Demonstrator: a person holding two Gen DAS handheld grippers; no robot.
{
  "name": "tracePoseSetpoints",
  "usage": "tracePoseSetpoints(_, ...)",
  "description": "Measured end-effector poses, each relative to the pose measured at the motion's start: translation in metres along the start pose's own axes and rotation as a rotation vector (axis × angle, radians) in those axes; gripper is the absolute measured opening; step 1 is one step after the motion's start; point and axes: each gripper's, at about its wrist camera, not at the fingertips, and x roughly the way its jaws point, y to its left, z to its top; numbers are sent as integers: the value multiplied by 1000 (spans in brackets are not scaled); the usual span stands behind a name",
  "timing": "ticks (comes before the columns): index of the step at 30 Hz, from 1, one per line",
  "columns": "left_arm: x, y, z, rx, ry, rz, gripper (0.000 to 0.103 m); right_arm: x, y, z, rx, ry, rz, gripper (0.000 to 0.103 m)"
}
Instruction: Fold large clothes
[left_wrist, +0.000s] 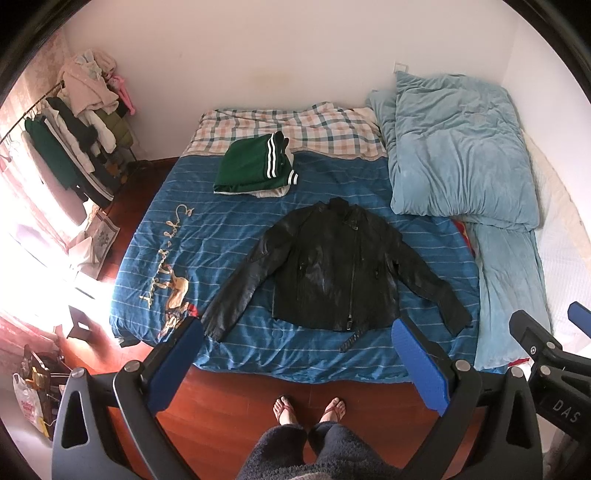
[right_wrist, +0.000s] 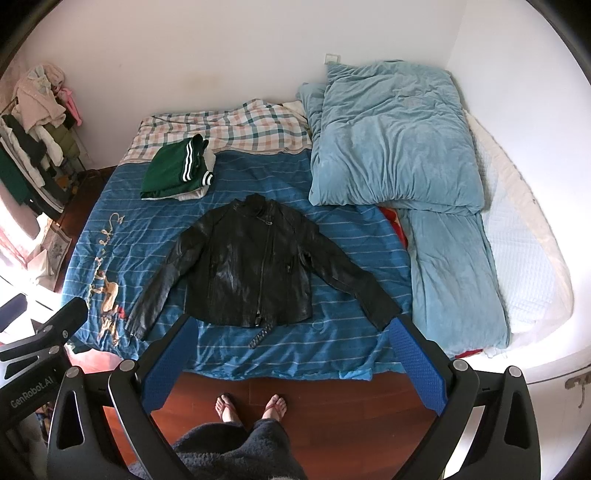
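A black leather jacket (left_wrist: 332, 269) lies flat, front up, sleeves spread, on the blue striped bed cover (left_wrist: 229, 236); it also shows in the right wrist view (right_wrist: 251, 266). My left gripper (left_wrist: 295, 332) is open and empty, held high above the bed's near edge. My right gripper (right_wrist: 291, 332) is open and empty at the same height; it also shows at the right edge of the left wrist view (left_wrist: 546, 339). The left gripper shows at the left of the right wrist view (right_wrist: 55, 321). A loose belt strap (left_wrist: 352, 339) hangs from the jacket's hem.
A folded green garment with white stripes (left_wrist: 255, 166) sits on a stack behind the jacket. A light blue duvet (left_wrist: 461, 155) covers the bed's right side. A clothes rack (left_wrist: 74, 140) stands at left. The person's feet (left_wrist: 310, 410) stand on the wooden floor.
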Motion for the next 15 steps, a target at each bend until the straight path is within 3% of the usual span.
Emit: tracePoseSetpoints(15,0,3,-1,0,-1,-1,103,5,0,2,-2,4,1,103)
